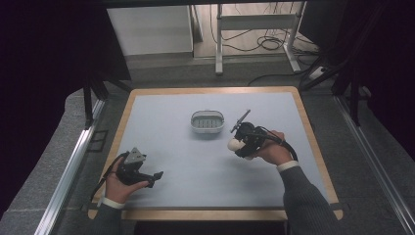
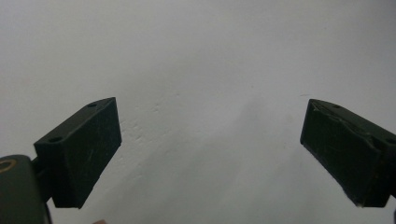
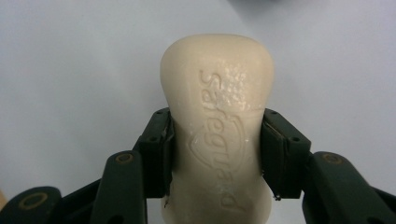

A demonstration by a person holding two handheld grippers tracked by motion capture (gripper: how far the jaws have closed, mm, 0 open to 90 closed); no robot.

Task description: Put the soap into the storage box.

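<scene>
In the high view, a pale grey mat covers the table (image 1: 176,147), which has a wooden edge, and a small grey soap dish (image 1: 207,122) with a slotted floor sits near the middle of it, slightly toward the far side. The right gripper (image 1: 237,145) is held above the mat just right of and nearer than the dish, apart from it, with a cream bar of soap (image 1: 233,144) showing at its tip, pointing left; the person's right hand (image 1: 274,149) wraps the gripper's body and a dark cable loops over the wrist. The left gripper (image 1: 155,177) lies low at the near left part of the mat, well apart from the dish and the soap, held in the left hand (image 1: 120,185), with its grey three-cornered plate on top. In the left gripper view, the two black jaws stand wide apart over bare grey mat, with nothing between them. In the right gripper view, the jaws are clamped on the bar of soap (image 3: 217,135) at its narrowed waist, one pad pressing each side; the bar stands lengthwise away from the camera, its embossed lettering facing up, with grey mat behind it.
</scene>
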